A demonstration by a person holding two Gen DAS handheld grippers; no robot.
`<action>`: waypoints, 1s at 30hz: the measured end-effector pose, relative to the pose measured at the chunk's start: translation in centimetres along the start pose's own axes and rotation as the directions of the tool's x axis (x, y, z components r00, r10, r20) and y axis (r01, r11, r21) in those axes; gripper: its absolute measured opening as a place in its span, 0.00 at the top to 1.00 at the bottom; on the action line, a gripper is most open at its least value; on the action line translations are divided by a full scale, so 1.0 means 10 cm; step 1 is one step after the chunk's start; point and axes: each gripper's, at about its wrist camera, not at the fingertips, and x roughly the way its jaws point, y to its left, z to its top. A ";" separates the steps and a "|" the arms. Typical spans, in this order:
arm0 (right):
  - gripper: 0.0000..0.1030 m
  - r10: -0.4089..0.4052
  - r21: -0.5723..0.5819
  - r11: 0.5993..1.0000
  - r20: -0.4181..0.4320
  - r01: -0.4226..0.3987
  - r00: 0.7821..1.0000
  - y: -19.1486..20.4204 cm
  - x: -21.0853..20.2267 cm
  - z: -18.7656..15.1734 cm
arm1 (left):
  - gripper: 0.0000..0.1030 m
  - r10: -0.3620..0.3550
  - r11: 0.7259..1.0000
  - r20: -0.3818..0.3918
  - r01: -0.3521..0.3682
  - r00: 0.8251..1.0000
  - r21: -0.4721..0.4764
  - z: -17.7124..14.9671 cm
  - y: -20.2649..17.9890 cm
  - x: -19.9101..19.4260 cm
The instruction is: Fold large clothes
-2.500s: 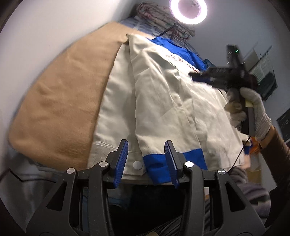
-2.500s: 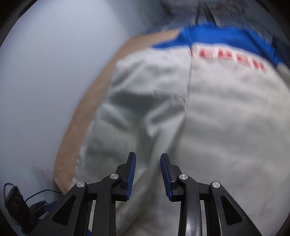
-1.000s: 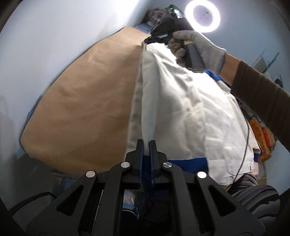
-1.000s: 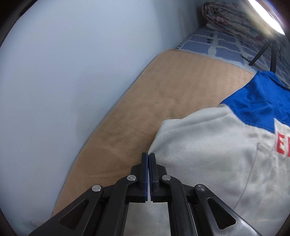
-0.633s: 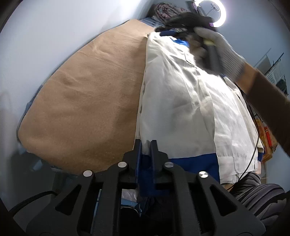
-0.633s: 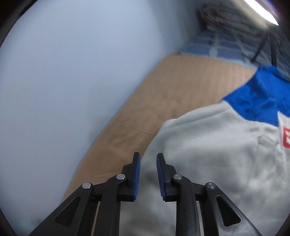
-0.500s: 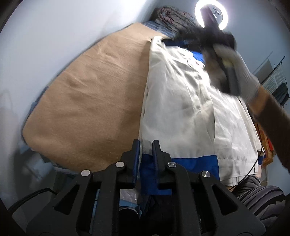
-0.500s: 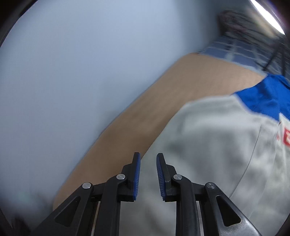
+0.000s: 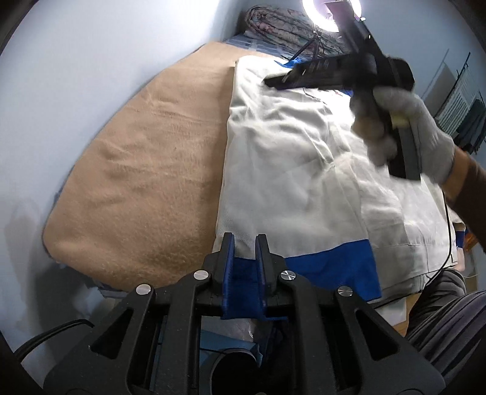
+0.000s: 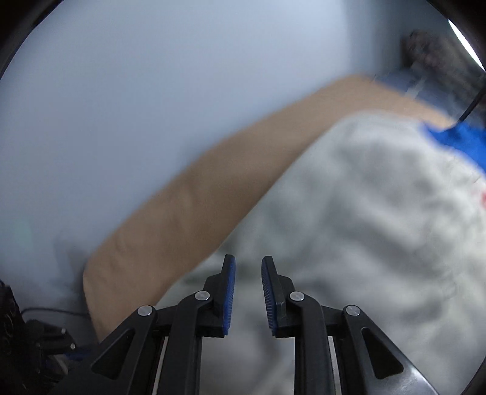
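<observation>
A large cream jacket (image 9: 291, 170) with blue trim lies on a tan blanket (image 9: 145, 170); its left part is folded over lengthwise. The blue hem band (image 9: 328, 270) lies at the near edge. My left gripper (image 9: 245, 252) is partly open, with the blue hem still between its fingers. My right gripper (image 9: 273, 82), held in a gloved hand, hovers above the jacket's far end. In the right wrist view the right gripper (image 10: 246, 273) is open and empty over the blurred cream jacket (image 10: 364, 231).
A pale wall (image 9: 76, 76) runs along the left of the blanket. A ring light (image 9: 331, 15) on a stand and a rolled quilt (image 9: 282, 27) are at the far end. A cable (image 9: 446, 231) hangs on the right. The person's leg (image 9: 449, 303) is at the lower right.
Both grippers held the jacket's left edge shut a second ago, then opened. The right gripper let go and pulled back from the far corner; the left jaws widened around the hem.
</observation>
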 end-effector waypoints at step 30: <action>0.81 0.127 -0.001 0.992 -0.035 -0.127 0.991 -0.12 -0.61 -0.86 | 0.51 -0.251 0.934 0.009 0.244 0.968 -0.261 0.07 0.48 -0.07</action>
